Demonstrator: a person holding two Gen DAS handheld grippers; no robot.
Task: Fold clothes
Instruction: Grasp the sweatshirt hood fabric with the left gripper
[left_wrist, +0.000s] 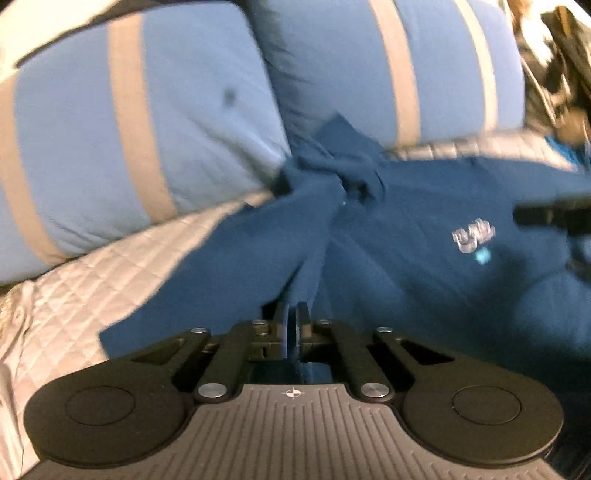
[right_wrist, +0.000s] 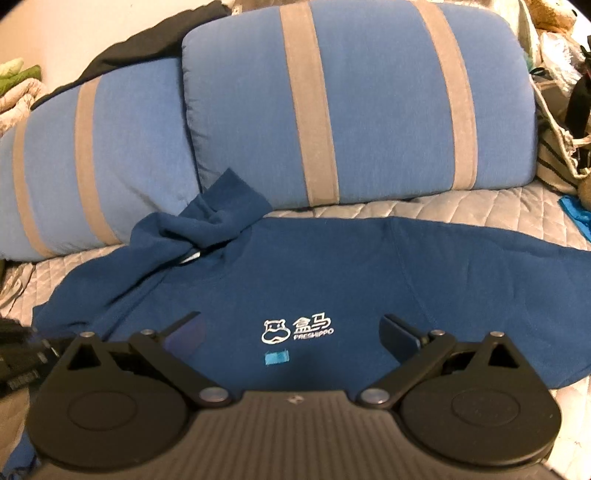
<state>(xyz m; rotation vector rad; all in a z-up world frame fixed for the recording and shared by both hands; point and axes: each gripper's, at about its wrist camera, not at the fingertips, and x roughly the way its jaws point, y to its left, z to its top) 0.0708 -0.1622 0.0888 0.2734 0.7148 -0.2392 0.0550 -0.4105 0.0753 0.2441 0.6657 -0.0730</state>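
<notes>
A navy blue T-shirt (right_wrist: 332, 266) with a white hippo logo (right_wrist: 295, 328) lies spread on a quilted bedcover. Its collar end is bunched against the pillows (right_wrist: 207, 221). In the left wrist view my left gripper (left_wrist: 293, 314) is shut on a raised fold of the T-shirt (left_wrist: 406, 258) near its left part, and the cloth runs up from between the closed fingers. My right gripper (right_wrist: 290, 319) hovers open just above the shirt's chest, one finger on either side of the logo, with nothing pinched.
Two blue pillows with grey stripes (right_wrist: 351, 103) (right_wrist: 92, 166) stand right behind the shirt. Grey quilted bedcover (right_wrist: 480, 206) shows around it. Bags and clutter (right_wrist: 565, 110) sit at the far right, and a black cloth (right_wrist: 140, 48) lies behind the pillows.
</notes>
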